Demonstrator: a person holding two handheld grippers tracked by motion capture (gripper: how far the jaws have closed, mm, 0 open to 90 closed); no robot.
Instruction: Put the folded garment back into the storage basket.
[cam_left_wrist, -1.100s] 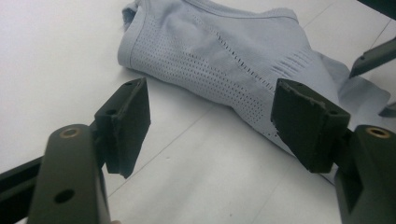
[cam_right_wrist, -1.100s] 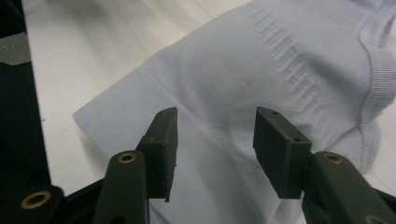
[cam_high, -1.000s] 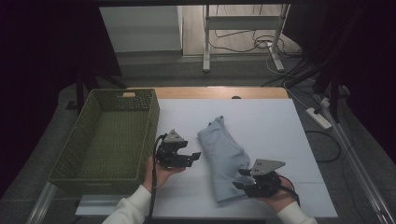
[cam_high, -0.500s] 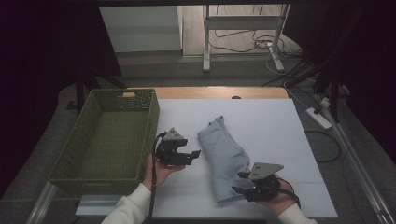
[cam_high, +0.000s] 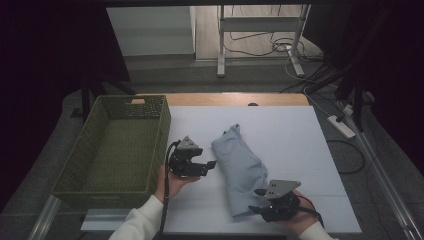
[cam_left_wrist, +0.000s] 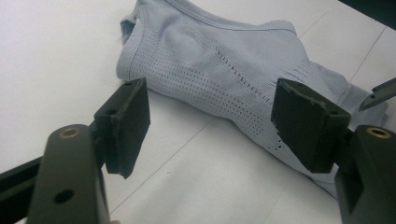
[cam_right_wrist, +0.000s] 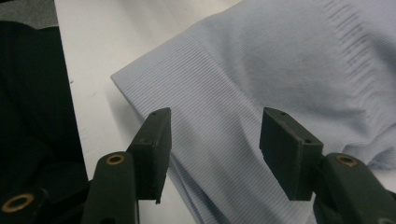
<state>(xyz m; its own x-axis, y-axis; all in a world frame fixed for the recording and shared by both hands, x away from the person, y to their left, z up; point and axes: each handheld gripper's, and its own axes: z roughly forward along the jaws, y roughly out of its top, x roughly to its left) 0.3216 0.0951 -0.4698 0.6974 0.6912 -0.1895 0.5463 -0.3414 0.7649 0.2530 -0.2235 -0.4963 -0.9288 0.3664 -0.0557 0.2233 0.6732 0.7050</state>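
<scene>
White desk (cam_high: 320, 150), spread across the high view, bordered at the far edge by a strip of bare wood. Olive woven basket (cam_high: 120, 145) standing at the desk's left side, long and deep, with a handle slot in its far wall. Pale blue knit garment (cam_high: 242, 167) lying folded in a long bundle near the middle of the desk, running from its far end beside the basket's side of centre down toward the near right edge; ribbed hem at the near end, rows of small perforations along the side facing the left gripper.

Left gripper (cam_high: 209, 166) held just right of the basket, aimed level at the garment's left flank. Jaws released and standing wide, nothing between them but bare desk in the left gripper view, with the garment (cam_left_wrist: 224, 70) lying just beyond the pads (cam_left_wrist: 133, 121), apart from them.

Right gripper (cam_high: 257, 200) low at the garment's near end, by the near desk edge. Jaws apart and just been opening, pads (cam_right_wrist: 156, 144) poised over the ribbed hem (cam_right_wrist: 224, 116) with cloth showing in the gap, not pressed by either pad. Corner of the hem lying flat on the desk just ahead of the left-hand jaw in the right gripper view.
</scene>
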